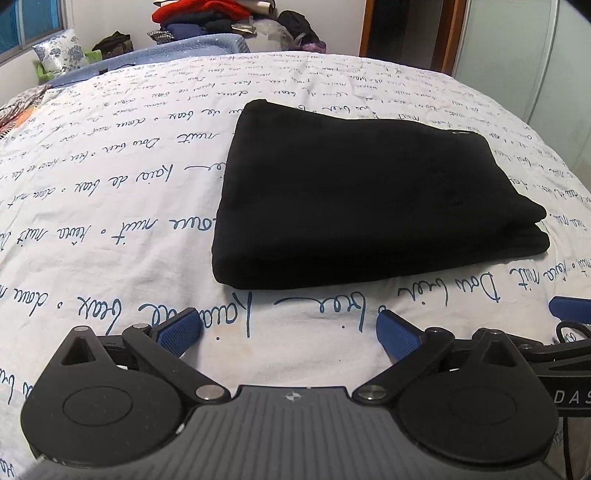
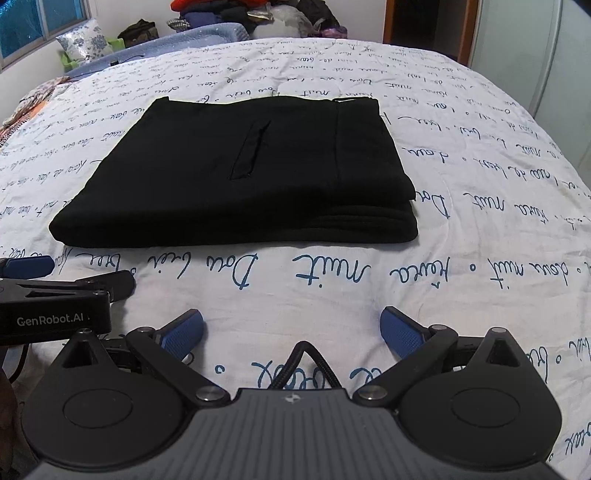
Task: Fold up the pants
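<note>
Black pants [image 1: 362, 192] lie folded into a compact rectangle on the bed, layers stacked at the near right corner. In the right wrist view the pants [image 2: 243, 177] show a pocket slit on top. My left gripper [image 1: 290, 334] is open, held low over the sheet just short of the pants' near edge, nothing between its blue pads. My right gripper [image 2: 291, 332] is open too, a little back from the pants, empty. The left gripper's body [image 2: 55, 299] shows at the left of the right wrist view; the right gripper's blue fingertip [image 1: 570, 308] shows at the right of the left wrist view.
The bed is covered by a white sheet [image 1: 110, 229] printed with blue handwriting. A flowered pillow [image 1: 59, 53] and a pile of clothes [image 1: 207, 18] sit beyond the far edge. A door frame [image 1: 406, 29] and white wardrobe [image 1: 535, 55] stand at the right.
</note>
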`<state>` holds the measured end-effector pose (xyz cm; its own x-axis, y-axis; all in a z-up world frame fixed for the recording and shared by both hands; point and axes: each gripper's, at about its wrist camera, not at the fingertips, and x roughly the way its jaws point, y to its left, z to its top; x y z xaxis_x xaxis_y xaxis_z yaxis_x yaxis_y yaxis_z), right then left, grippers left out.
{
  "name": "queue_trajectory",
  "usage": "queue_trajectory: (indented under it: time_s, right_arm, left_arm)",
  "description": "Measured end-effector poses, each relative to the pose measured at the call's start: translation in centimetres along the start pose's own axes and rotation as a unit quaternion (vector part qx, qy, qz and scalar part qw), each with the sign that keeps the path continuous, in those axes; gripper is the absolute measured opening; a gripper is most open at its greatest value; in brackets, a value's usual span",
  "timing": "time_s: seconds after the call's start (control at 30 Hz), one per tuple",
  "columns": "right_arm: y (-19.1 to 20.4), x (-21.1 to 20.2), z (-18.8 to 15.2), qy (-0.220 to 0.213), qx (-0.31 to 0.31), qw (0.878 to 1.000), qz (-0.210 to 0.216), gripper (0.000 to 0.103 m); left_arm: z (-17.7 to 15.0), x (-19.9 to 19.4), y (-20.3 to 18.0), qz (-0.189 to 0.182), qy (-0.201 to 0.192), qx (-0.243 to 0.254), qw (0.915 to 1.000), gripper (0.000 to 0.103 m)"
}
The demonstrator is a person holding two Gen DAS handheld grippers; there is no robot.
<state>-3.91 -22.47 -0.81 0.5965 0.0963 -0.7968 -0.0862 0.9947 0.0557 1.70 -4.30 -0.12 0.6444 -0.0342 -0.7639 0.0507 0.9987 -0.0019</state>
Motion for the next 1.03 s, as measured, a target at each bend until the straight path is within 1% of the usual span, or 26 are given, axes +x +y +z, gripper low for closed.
queue_trajectory:
  time_s: [0.5, 0.7, 0.83, 1.03]
  right_arm:
    - [0.28, 0.51, 0.37, 0.011, 0.000, 1.000, -0.008, 0.103]
    - [0.24, 0.47, 0.22, 0.005, 0.001, 1.000, -0.008, 0.103]
    - [0.33, 0.52, 0.24, 0.004, 0.000, 1.000, -0.010, 0.103]
    - [0.46, 0.51, 0.20, 0.002, 0.001, 1.000, -0.014, 0.103]
  left_arm:
    - [0.50, 0.22, -0.01, -0.005, 0.015, 0.002, 0.9999, 0.103]
    - [0.42, 0.22, 0.10, -0.007, 0.008, -0.008, 0.9999, 0.103]
    - [0.49, 0.08, 0.62, -0.017, 0.003, -0.030, 0.9994, 0.102]
    - [0.70, 0.23, 0.21, -0.008, 0.012, -0.016, 0.9998, 0.103]
